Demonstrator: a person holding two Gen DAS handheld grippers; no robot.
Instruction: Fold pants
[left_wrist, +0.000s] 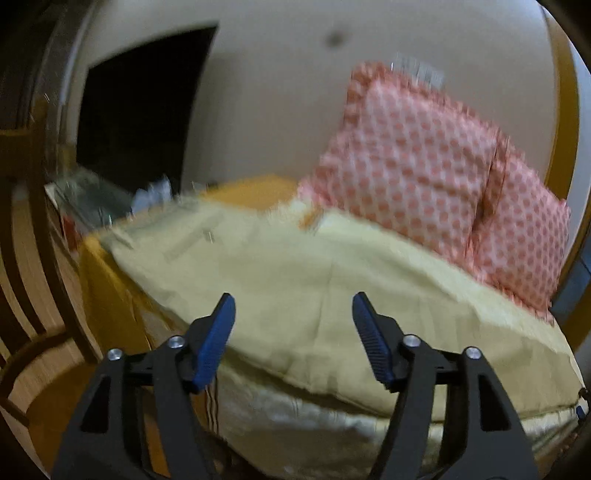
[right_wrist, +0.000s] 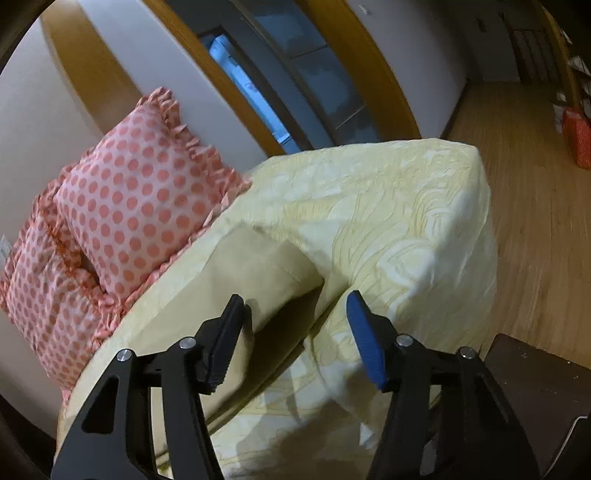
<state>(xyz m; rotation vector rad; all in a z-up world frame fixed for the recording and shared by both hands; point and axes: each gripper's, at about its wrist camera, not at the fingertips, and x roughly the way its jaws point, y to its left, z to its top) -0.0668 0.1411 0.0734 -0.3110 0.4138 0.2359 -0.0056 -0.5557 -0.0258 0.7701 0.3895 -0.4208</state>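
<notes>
The pale yellow-beige pants (left_wrist: 295, 280) lie spread flat across the bed, blurred by motion in the left wrist view. My left gripper (left_wrist: 293, 306) is open and empty, held just above the cloth near its front edge. In the right wrist view a folded pant-leg end (right_wrist: 258, 273) lies on the yellow patterned bedspread (right_wrist: 399, 206). My right gripper (right_wrist: 295, 306) is open and empty, its left finger (right_wrist: 225, 343) just over the edge of that leg end.
Pink polka-dot pillows (left_wrist: 424, 173) (right_wrist: 122, 206) lean on the wall at the head of the bed. A wooden chair (left_wrist: 33, 258) stands left. Wooden floor (right_wrist: 535, 221) lies right of the bed, with a dark box (right_wrist: 546, 398) at lower right and a window (right_wrist: 266, 85) behind.
</notes>
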